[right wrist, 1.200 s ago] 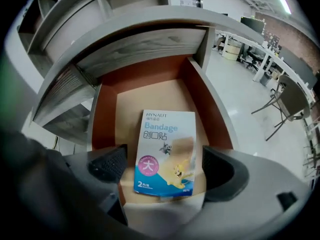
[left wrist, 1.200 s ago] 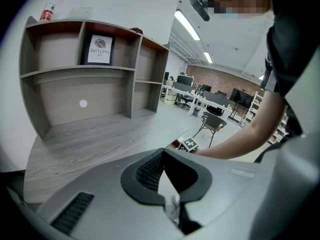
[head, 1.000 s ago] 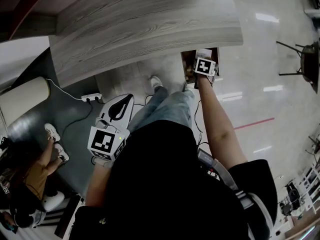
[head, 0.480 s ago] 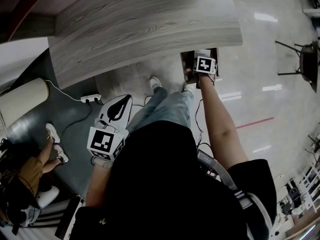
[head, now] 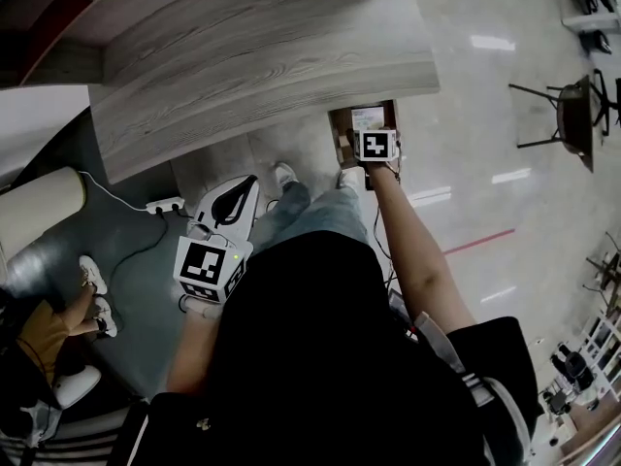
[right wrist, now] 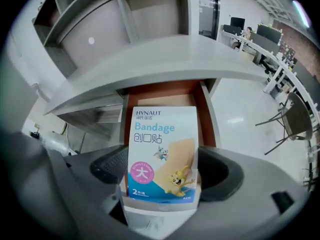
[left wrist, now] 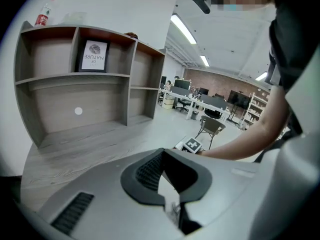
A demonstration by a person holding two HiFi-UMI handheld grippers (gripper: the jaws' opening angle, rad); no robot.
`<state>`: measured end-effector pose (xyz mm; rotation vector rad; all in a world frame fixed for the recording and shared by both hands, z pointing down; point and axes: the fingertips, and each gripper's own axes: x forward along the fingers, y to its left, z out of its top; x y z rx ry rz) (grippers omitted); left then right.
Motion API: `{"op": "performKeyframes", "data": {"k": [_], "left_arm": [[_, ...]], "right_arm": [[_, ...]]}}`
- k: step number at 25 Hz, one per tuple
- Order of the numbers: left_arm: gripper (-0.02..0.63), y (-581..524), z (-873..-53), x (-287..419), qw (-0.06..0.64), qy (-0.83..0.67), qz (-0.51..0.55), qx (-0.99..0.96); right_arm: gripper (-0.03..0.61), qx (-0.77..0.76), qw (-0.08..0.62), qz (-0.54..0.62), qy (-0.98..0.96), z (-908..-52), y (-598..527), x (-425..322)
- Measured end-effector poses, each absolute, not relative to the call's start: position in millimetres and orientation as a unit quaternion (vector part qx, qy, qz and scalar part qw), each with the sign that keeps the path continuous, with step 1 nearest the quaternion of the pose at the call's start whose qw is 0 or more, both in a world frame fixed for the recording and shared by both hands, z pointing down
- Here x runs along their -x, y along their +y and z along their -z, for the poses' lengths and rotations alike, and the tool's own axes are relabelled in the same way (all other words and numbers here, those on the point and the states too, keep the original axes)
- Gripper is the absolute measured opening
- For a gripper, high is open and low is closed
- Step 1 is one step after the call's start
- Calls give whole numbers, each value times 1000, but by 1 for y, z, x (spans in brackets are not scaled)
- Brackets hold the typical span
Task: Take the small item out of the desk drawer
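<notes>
Right hand-held gripper (right wrist: 161, 196) is clamped on the bandage box (right wrist: 162, 144) — it stands upright between the jaws, hiding much of the open drawer (right wrist: 167, 91) just behind. Left hand-held gripper (left wrist: 170, 194) hangs at the person's side, jaws pinched together, nothing in them. Beyond, the tabletop (right wrist: 165, 59) overhangs the drawer — shelf unit (right wrist: 150, 9) at the back.

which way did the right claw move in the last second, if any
Yes, slightly: the right claw, holding the bandage pack, drew back from the desk.
</notes>
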<state>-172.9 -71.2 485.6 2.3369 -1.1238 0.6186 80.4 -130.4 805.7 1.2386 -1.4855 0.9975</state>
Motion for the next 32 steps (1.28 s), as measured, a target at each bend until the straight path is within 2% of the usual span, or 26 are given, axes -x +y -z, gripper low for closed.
{"op": "performKeyframes", "data": {"k": [3,5,17,32], "left_arm": [[8,-76,-475,160,225,-407,-217,-858],[8,-79,-469,152,215,-405,-214,-862],[8,-96,-444,119,199,-405,-174,-875],[8,-132,-392,117,161,-434,-118,-879]], "right_arm": [[428,-473,409,-448,-639,-788,-125,-54],[428,-482,415,-438,-635,-774,-125,-66],[428,-491,332,-331,-735,-627,-170,-69],[428,-470,173,-214,-839,-431,-175,-42]]}}
